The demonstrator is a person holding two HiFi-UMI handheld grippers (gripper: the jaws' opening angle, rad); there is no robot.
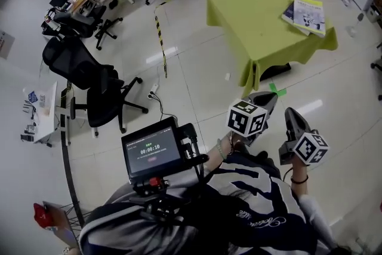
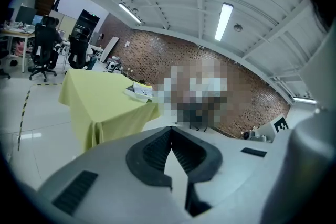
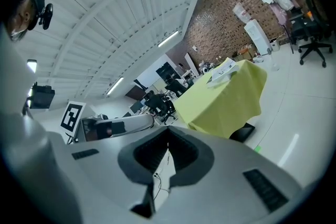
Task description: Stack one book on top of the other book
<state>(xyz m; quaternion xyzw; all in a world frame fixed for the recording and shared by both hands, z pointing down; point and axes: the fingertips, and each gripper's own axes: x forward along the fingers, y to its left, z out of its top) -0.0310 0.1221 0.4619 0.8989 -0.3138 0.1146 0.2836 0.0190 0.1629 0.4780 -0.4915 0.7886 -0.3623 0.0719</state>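
Note:
Two books lie at the far right corner of the yellow-green table (image 1: 250, 15): a light-covered book (image 1: 309, 12) rests partly over a dark blue book (image 1: 289, 11). Both grippers are held in the air well short of the table, above the floor. My left gripper (image 1: 271, 97) and my right gripper (image 1: 292, 112) point toward the table, side by side. In the left gripper view the left gripper (image 2: 171, 129) is shut with nothing in it, and the books (image 2: 138, 91) are small and far off. In the right gripper view the right gripper (image 3: 168, 131) is likewise shut and empty, with the books (image 3: 222, 72) distant.
Black office chairs (image 1: 89, 77) stand at the left. A yellow-black tape line (image 1: 160, 39) runs across the white floor, and a green tape mark (image 1: 278, 91) lies by the table's near corner. A small screen (image 1: 152, 151) is mounted on the person's chest.

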